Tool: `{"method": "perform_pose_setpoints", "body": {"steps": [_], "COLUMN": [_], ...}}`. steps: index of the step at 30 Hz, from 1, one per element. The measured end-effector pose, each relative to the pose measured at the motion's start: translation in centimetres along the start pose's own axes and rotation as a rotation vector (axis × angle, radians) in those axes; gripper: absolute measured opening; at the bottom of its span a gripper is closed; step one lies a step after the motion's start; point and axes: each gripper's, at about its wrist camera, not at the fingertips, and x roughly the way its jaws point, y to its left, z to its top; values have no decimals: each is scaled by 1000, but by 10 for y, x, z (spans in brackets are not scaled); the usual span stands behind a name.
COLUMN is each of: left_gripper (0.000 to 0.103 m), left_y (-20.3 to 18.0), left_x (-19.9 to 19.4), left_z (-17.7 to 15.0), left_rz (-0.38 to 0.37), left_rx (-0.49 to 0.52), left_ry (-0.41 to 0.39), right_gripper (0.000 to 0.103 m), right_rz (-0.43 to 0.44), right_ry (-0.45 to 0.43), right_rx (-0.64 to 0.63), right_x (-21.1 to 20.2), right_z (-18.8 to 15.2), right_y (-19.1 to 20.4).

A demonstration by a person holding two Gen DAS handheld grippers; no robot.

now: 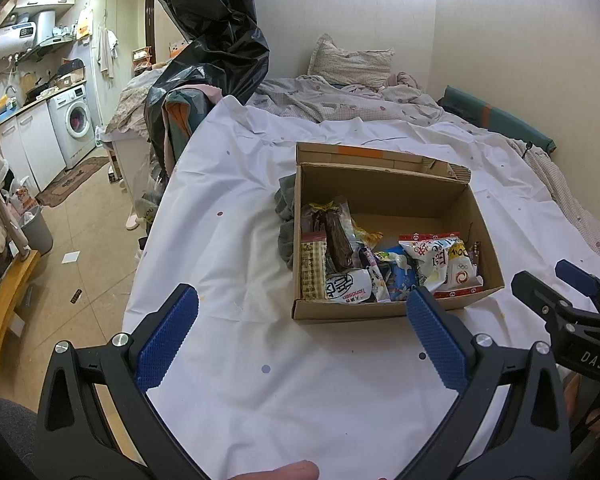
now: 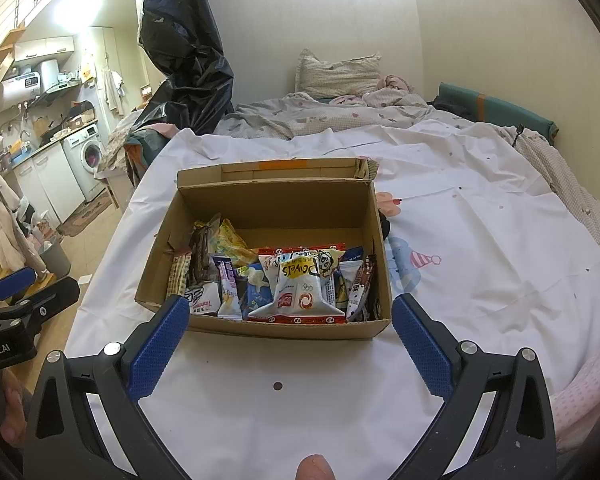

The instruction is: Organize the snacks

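Observation:
An open cardboard box [image 1: 384,196] [image 2: 276,204] rests on the white sheet that covers the bed. Several snack packs lie in its near half: a white and red bag [image 1: 444,264] [image 2: 300,288], a dark brown pack [image 1: 338,240] [image 2: 200,252], a beige pack [image 1: 313,268] and a blue pack [image 1: 400,272] [image 2: 258,288]. The box's far half is bare. My left gripper [image 1: 302,308] is open and empty, just short of the box's near left corner. The right gripper [image 2: 290,316] [image 1: 548,280] is open too, empty, its fingers straddling the box's near wall.
A grey cloth [image 1: 288,220] lies against the box's left side. A black plastic bag [image 1: 216,40] hangs at the bed's far left corner. Pillow [image 1: 350,62] and rumpled bedding lie beyond the box. The floor and a washing machine [image 1: 74,120] are to the left.

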Motion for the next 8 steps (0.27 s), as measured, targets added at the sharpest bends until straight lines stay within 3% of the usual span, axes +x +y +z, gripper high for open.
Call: {"method": "perform_pose_setpoints", "body": {"steps": [8], "left_gripper": [103], "left_y": [0], "left_x": [0], "left_z": [-1], "left_rz": [-6], "left_rx": [-1], "left_ry": [1], "right_gripper": [103], "right_rz": [3], "right_ry": [-1], "right_rx": [-2], "right_x": [-1], "right_z": [0], "right_y": [2]}}
